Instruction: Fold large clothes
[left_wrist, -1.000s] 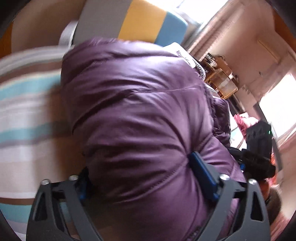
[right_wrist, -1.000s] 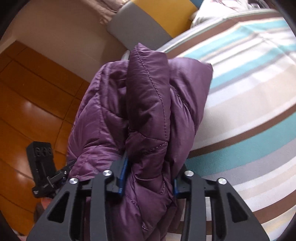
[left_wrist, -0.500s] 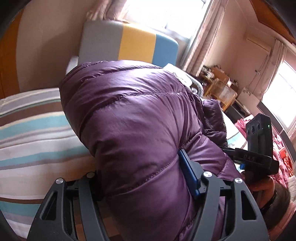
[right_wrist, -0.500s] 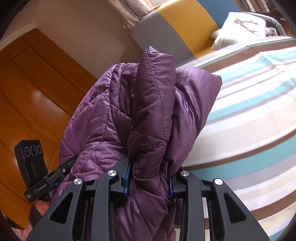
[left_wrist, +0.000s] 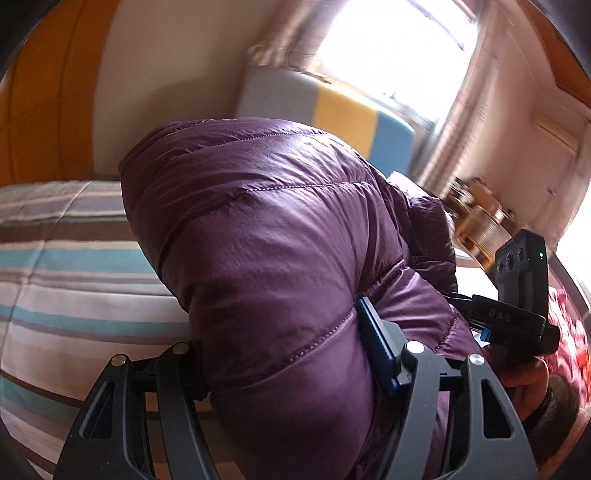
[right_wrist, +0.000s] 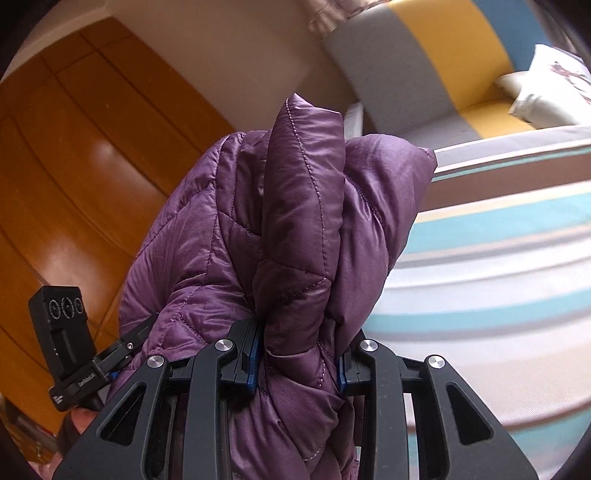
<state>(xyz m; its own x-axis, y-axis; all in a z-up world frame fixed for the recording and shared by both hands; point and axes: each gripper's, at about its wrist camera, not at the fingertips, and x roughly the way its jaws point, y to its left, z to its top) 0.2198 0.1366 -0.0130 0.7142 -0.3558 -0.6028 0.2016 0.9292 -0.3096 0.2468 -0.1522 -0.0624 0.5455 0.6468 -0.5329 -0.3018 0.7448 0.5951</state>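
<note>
A shiny purple quilted down jacket (left_wrist: 266, 240) fills the left wrist view, held up above the striped bed. My left gripper (left_wrist: 284, 350) is shut on a thick puffy fold of it, its blue pad pressed into the padding. In the right wrist view a bunched upright fold of the same jacket (right_wrist: 299, 229) rises between the blue pads of my right gripper (right_wrist: 297, 358), which is shut on it. The other hand-held gripper body (left_wrist: 517, 288) shows at the right of the left wrist view, and its counterpart (right_wrist: 66, 332) at the lower left of the right wrist view.
A bedspread (left_wrist: 66, 280) with teal, brown and cream stripes lies under the jacket. A grey, yellow and blue headboard cushion (left_wrist: 332, 122) stands behind, with a white pillow (right_wrist: 546, 88) beside it. Orange wooden wardrobe doors (right_wrist: 81, 155) stand on the left, a bright window (left_wrist: 388, 48) behind.
Both grippers have lifted with the jacket and tilted up, so more of the wall, headboard and window shows. The left jaws narrowed onto the fold early on.
</note>
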